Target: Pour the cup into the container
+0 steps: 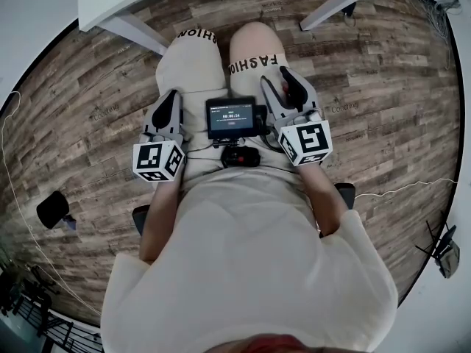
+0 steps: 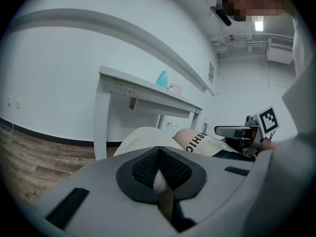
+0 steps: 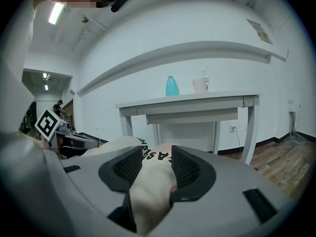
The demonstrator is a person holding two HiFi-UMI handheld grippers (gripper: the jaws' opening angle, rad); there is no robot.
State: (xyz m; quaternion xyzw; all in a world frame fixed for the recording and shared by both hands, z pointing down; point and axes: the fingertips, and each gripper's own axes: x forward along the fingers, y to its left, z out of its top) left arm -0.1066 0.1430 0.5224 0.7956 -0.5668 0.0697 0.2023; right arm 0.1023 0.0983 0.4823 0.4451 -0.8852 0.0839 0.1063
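Seated person (image 1: pixel 250 271), grippers on thighs (image 1: pixel 193 68): grey L gripper (image 1: pixel 168 103) clenched, empty; grey R gripper (image 1: pixel 284 87) released. Pale pink cup (image 3: pixel 200 86) on white table (image 3: pixel 197 102).

Bare lab-like room: white walls (image 3: pixel 148 43), plank floor (image 1: pixel 88 87), 1 white table (image 3: pixel 197 101) (pipes (image 2: pixel 242 42) overhead).

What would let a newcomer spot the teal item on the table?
Find the white table by the pale wall. Small things stand together on its top. The teal vessel is the taller one that narrows upward; its neighbour, the pale pink container, is squat.
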